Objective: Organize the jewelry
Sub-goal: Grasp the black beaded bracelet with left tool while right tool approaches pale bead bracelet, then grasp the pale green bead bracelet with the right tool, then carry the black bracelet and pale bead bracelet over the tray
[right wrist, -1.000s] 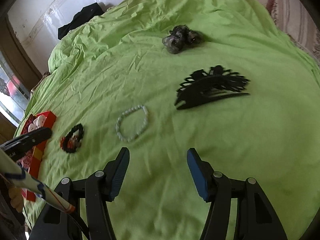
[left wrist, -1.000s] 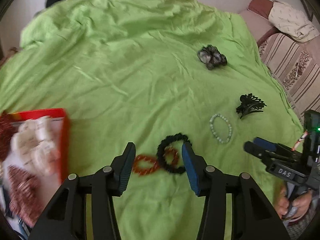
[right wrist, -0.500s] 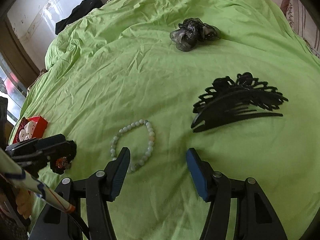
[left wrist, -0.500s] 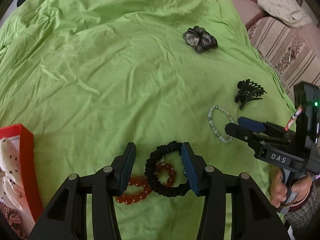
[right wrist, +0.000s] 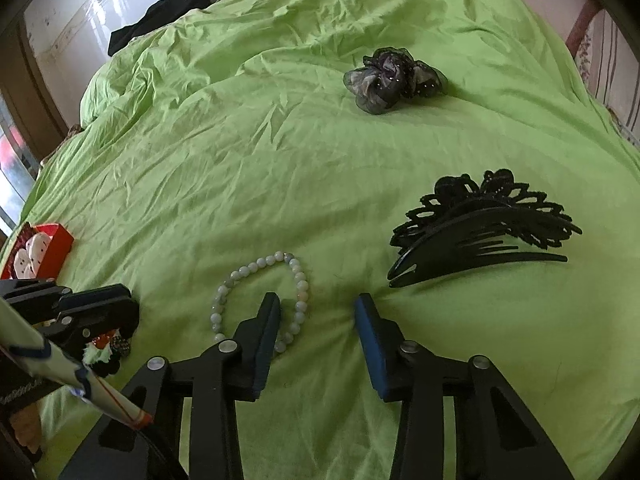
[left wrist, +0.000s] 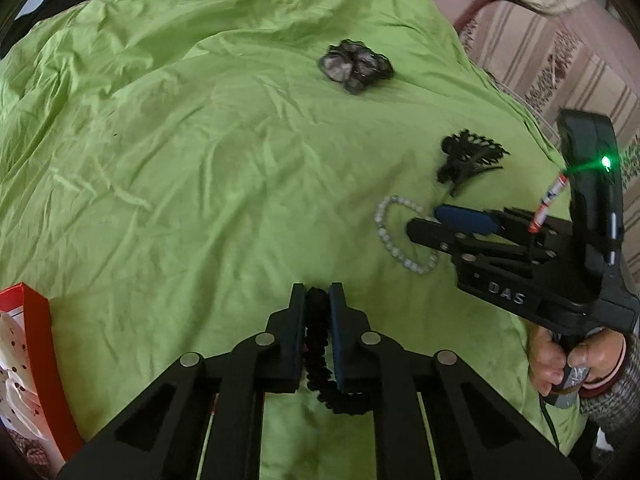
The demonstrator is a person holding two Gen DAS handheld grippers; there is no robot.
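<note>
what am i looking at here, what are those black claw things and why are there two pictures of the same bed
Those black claws are hand-held grippers, one in each of a person's hands, with no robot arm. Each carries a wide-angle camera looking along its two fingers, so you get two views of one green bedsheet.

In the left view, the left gripper has just closed its jaws on a black beaded bracelet. The other gripper shows at the right edge there, held by a hand.

In the right view, the right gripper has its jaws open but narrowing, around one side of a pale bead bracelet, not yet pinching it.

Also on the sheet: a black hair claw, a dark gauzy scrunchie, and a red box at the left edge.
</note>
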